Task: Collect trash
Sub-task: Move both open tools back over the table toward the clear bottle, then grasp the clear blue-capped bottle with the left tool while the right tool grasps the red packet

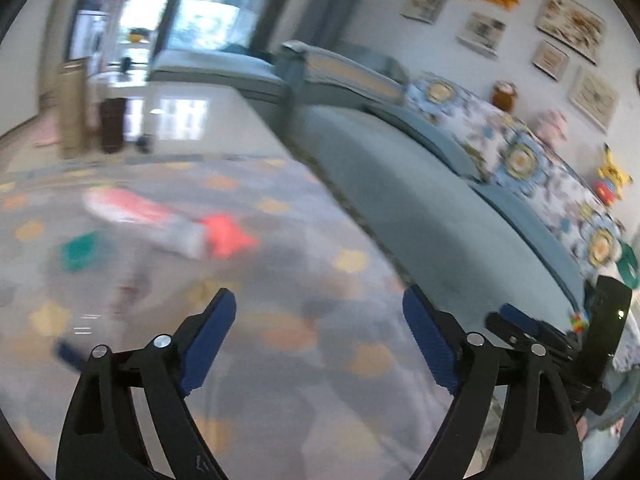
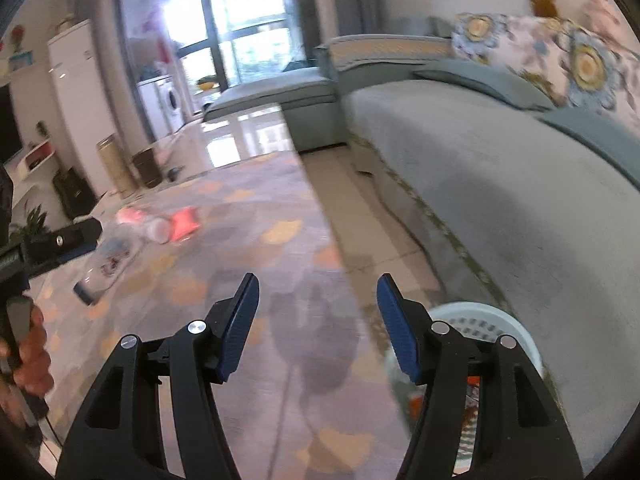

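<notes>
Nearest: right gripper and left gripper, jaws apart, nothing between. Just right, white basket beside the sofa. Far left on the patterned rug, blurred pink-and-white wrappers; likely light, crinkly, slippery. Best pinched at a flattened edge.

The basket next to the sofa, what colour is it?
White, with a slotted wall; the basket shows best in the right wrist view.
</notes>
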Motion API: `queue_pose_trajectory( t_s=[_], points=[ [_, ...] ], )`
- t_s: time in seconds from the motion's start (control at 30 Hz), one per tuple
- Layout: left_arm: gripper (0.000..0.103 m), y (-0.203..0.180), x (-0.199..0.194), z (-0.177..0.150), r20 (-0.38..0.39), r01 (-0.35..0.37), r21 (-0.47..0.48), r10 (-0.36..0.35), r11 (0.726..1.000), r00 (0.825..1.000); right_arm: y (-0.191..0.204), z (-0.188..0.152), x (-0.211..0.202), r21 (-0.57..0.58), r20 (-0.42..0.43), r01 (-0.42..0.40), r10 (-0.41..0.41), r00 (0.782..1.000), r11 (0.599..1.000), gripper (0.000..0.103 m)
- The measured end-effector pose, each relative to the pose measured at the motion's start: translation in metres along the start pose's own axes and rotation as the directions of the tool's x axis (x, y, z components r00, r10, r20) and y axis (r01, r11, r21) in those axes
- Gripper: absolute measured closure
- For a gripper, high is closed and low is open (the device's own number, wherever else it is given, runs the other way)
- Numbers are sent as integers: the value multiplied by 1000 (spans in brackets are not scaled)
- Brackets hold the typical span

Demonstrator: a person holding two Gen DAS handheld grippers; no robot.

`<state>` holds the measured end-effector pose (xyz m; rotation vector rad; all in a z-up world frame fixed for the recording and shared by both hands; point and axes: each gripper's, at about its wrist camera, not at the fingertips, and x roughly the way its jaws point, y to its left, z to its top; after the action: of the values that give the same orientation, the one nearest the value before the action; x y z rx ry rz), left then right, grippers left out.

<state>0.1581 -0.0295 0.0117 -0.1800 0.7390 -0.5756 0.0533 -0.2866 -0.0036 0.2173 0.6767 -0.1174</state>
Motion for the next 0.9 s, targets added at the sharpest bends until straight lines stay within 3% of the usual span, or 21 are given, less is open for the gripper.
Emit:
queue_pose_trajectory(
  t_s=[0.13,0.27,0.4,0.5,0.73,0.9],
  points=[
    [16,47,-24,4,43,-99,-31,100,995,994,40,0,15,-56,-21,-42,41,999,998,45],
    [16,85,-26,9,43,-226,-16,226,974,973,75,-5,31,-108,-46,-75,70,996,991,45],
    [16,115,-7,7,-44,-218,12,218,976,975,106,-3,54,-106,-118,-172,159,980,979,45],
    [16,131,10,5,-102,-240,28,242,970,965,124,9,68,-106,-127,-237,223,966,966,45],
    [18,155,35,-2,-163,-245,-3,241,969,957,173,36,130,-152,-163,-238,213,963,959,45],
    [31,163,53,-3,-184,-205,-69,190,976,964,185,47,171,-146,-167,-198,173,971,969,45]
  ],
)
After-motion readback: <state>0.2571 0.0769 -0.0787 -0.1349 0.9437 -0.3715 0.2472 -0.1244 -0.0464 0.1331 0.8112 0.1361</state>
